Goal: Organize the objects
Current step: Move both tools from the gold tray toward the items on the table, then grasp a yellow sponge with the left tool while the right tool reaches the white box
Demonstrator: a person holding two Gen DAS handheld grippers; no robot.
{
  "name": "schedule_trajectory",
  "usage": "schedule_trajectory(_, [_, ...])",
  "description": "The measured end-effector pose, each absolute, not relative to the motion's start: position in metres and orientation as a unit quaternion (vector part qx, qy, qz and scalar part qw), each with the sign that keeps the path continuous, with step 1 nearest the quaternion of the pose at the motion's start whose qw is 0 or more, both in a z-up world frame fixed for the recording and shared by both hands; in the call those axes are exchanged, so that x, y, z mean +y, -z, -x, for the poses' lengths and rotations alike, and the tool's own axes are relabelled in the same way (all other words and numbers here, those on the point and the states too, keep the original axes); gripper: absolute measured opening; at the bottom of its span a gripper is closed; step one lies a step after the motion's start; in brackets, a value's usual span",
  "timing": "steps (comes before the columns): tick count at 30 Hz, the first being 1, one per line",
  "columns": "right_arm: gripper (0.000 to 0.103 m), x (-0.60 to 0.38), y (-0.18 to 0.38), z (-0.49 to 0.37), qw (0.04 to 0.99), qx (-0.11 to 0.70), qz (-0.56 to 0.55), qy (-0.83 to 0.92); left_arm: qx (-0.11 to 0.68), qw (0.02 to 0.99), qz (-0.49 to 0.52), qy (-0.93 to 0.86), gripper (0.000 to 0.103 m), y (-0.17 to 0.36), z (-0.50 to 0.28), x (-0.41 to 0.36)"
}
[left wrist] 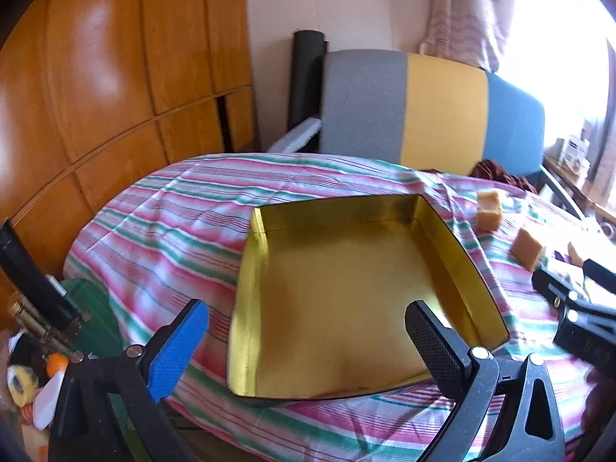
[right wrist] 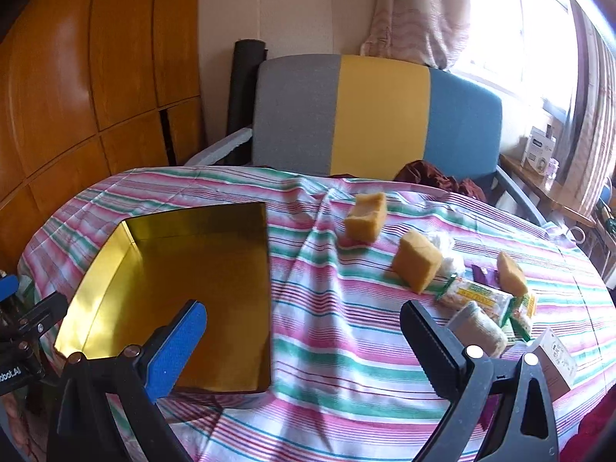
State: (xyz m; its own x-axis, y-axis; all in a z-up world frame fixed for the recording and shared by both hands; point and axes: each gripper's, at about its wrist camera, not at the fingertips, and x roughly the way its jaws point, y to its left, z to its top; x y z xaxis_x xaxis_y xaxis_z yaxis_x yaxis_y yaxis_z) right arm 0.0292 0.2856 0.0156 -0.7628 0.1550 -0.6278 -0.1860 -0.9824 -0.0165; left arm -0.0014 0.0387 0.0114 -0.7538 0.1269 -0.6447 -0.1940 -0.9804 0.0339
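Both grippers (left wrist: pixel 308 331) (right wrist: pixel 304 331) agape above gold tin (right wrist: pixel 200 269)

Daylight from window (right wrist: pixel 512 30) overexposed at right (glare on wardrobe (left wrist: pixel 96 57)); fisheye-bent edges, slight blur.

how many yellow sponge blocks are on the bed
3, all on the striped sheet right of the gold tin tray: one farthest back, one in the middle, one rightmost beside the snack packets. More could be hidden.
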Motion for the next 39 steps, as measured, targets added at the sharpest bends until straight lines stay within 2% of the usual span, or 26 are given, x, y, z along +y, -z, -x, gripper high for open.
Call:
schedule_trajectory(5, [0.102, 0.328, -0.009, -0.027, 0.123, 0.042, 0.351, -0.927, 0.073, 0.127, 0.322, -0.935, 0.103, -0.009, 0.003, 0.057])
schedule_trajectory(19, [0.102, 0.490, -0.008, -0.038, 0.203, 0.077, 0.348, -0.912, 0.077, 0.225, 0.369, -0.898, 0.102, -0.023, 0.036, 0.135])
schedule_trajectory(27, [0.102, 0.545, 0.018, -0.044, 0.204, 0.189, 0.352, -0.894, 0.086, 0.288, 0.382, -0.874, 0.103, -0.029, 0.073, 0.213])
schedule_trajectory(35, [0.102, 0.563, 0.012, -0.057, 0.204, 0.238, 0.334, -0.889, 0.104, 0.309, 0.406, -0.854, 0.103, -0.004, 0.130, 0.300])
schedule_trajectory(39, [0.102, 0.581, 0.009, -0.069, 0.218, 0.276, 0.312, -0.882, 0.113, 0.308, 0.419, -0.847, 0.096, 0.017, 0.164, 0.339])
